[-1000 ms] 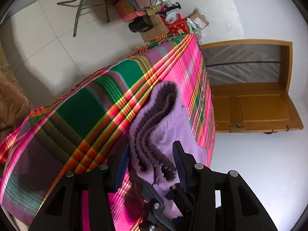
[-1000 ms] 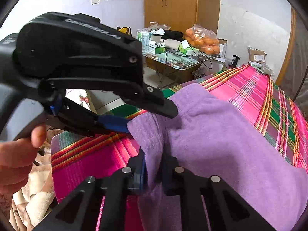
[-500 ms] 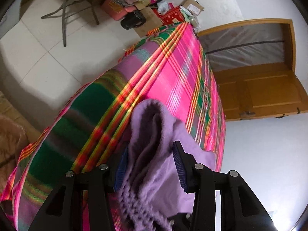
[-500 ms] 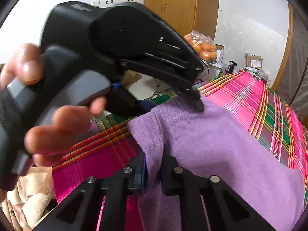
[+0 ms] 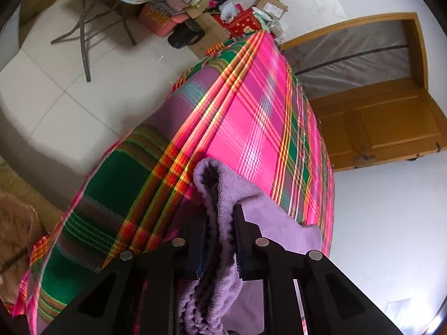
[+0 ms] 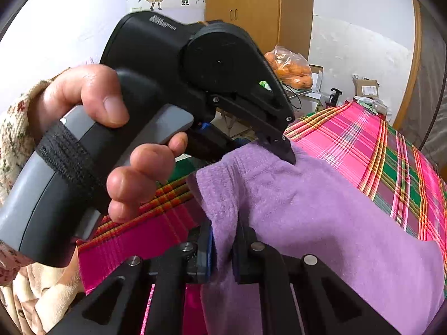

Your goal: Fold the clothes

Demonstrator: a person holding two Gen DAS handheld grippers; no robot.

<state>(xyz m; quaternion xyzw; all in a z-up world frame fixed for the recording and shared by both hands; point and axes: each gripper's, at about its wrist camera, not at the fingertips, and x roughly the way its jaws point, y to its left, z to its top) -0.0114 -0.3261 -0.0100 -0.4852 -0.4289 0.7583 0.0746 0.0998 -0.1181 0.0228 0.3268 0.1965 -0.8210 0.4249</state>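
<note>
Two grippers clamped on one purple fleece garment [image 6: 321,217] spread over a pink-and-green plaid cloth [image 5: 251,128], left gripper [image 5: 219,240] just closed on bunched folds at its edge, right gripper [image 6: 225,251] pinched on the near corner, left hand [image 6: 111,139] wrapped round its handle.

We find almost no legible writing. The left tool [image 6: 268,150] carries a short line of pale raised lettering on top of its black housing, seen from the right wrist, but it is blurred and we cannot make out the letters. A cardboard box [image 6: 366,88] by the far wall bears a white label whose print is too small for us to read. A pink crate [image 5: 160,19] on the floor, seen from the left wrist, has yellow marks on its side, and we cannot read those either.
</note>
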